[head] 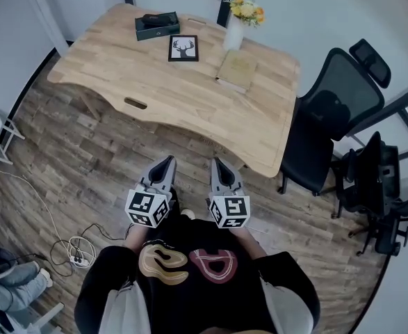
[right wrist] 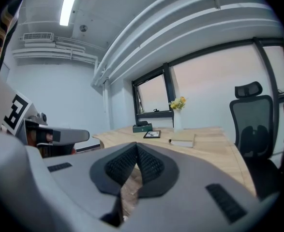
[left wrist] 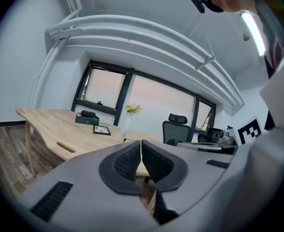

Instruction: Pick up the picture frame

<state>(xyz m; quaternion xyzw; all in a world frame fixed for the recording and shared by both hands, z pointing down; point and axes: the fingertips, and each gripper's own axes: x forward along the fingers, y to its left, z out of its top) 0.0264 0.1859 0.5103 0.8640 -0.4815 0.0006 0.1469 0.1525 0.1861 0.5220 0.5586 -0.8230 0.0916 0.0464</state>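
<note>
The picture frame is sitting near the desk's far edge, between the dark box and the book. Its deer print is resolving only in the head view. The left gripper and right gripper are hovering short of the near edge, jaws together, empty. An office chair is crowding the right edge.

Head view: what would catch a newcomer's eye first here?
The closed left tongs and right tongs point side by side at the desk from the bottom middle. At the desk's far side the frame sits between a dark box and a vase of yellow flowers; a black chair stands at the right.
</note>
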